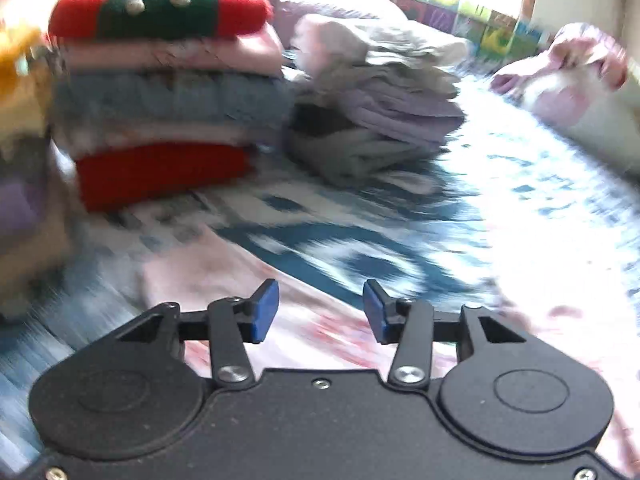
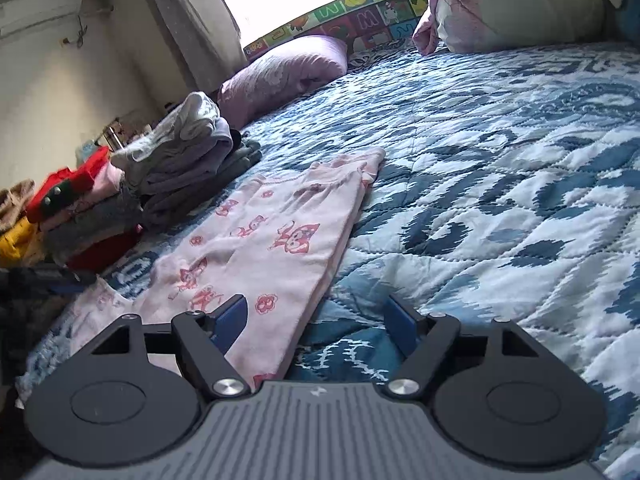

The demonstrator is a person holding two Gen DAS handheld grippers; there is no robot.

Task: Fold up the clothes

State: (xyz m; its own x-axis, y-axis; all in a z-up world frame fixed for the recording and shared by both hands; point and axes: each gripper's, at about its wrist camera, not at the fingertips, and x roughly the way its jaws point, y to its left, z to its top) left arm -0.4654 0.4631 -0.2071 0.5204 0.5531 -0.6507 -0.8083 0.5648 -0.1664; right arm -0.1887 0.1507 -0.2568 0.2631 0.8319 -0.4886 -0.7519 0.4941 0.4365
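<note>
A pale pink garment (image 2: 280, 232) with red cartoon prints lies flat on the blue-and-white quilt (image 2: 500, 160), folded into a long strip. My right gripper (image 2: 316, 308) is open low over the strip's near right edge. Its left pad (image 2: 230, 320) is above the cloth and the other pad is above the quilt. In the blurred left wrist view, my left gripper (image 1: 320, 292) is open above the same pink garment (image 1: 224, 276), with nothing between its blue pads (image 1: 264, 312).
A tall stack of folded clothes (image 1: 168, 100) topped by a red-and-green knit stands at the left (image 2: 80, 216). A lower lilac and grey pile (image 1: 384, 120) sits beside it (image 2: 192, 160). Pillows (image 2: 284, 72) and an alphabet mat (image 2: 360, 12) line the far side.
</note>
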